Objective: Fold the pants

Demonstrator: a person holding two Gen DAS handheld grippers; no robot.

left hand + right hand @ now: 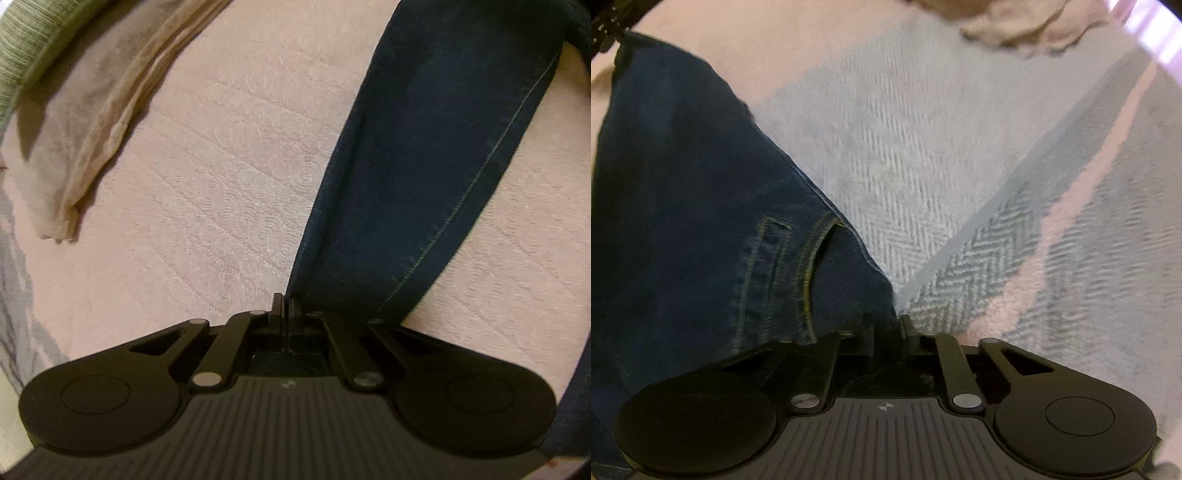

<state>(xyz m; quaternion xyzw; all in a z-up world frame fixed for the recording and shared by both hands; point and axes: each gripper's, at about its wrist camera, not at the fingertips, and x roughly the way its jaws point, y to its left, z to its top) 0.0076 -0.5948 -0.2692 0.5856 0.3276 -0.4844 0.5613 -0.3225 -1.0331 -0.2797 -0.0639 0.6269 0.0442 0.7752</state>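
No container is seen in either view. The dark blue jeans (432,155) are carried on a bed covered by a pale pink quilted bedspread (207,192). In the left wrist view the left gripper (285,308) is seen with its jaws drawn together on the near end of a long denim strip, apparently a leg, which runs away toward the far right edge of the frame; a stitched seam is seen along its right side. To the left of the denim a broad bare stretch of bedspread lies open. Beyond that, near the far left side, a beige folded garment (92,122) is laid, well apart from the jeans, with a green knitted fabric (26,48) behind it at the corner.

In the right wrist view the right gripper (888,325) is clamped on the jeans (683,206) at a part bearing a belt loop and a pocket opening with yellow stitching. The denim fills the left half of the view. To the right a grey herringbone blanket (923,155) is spread, uncovered, with a strip of pink showing across it. A crumpled pale cloth (1015,26) is seen at the far edge, well apart.
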